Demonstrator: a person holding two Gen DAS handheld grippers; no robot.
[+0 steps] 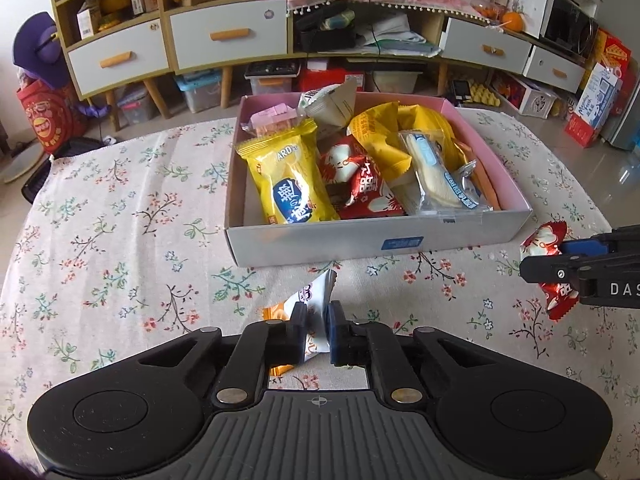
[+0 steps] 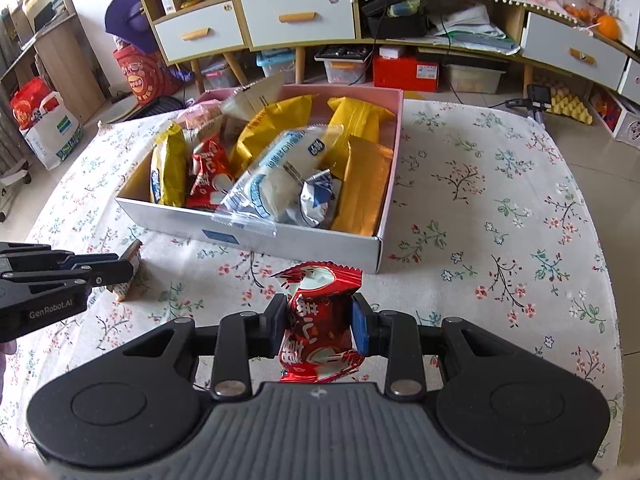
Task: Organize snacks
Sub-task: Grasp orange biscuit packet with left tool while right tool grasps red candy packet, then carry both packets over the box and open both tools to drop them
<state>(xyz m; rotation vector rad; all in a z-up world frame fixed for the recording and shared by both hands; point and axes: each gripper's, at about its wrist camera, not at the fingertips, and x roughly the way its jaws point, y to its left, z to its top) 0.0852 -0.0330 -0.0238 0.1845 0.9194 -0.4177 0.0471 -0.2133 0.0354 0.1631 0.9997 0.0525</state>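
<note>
A white cardboard box [image 1: 320, 240] with a pink inside stands on the floral tablecloth, holding several snack packs. It also shows in the right wrist view [image 2: 280, 236]. My left gripper [image 1: 316, 320] is shut on a white and orange snack pack [image 1: 316, 294], just in front of the box. In the right wrist view this gripper [image 2: 120, 270] and its pack [image 2: 130, 268] are at the left. My right gripper [image 2: 318, 320] is shut on a red snack pack [image 2: 320, 320], held before the box's near right corner. In the left wrist view it [image 1: 540, 260] holds the red pack [image 1: 544, 240] at the right.
The table's floral cloth [image 1: 120, 220] lies bare left and right of the box. Behind the table stands a shelf unit with white drawers [image 1: 228, 36], with storage bins and boxes on the floor under it. Oranges [image 1: 512, 20] sit on its top right.
</note>
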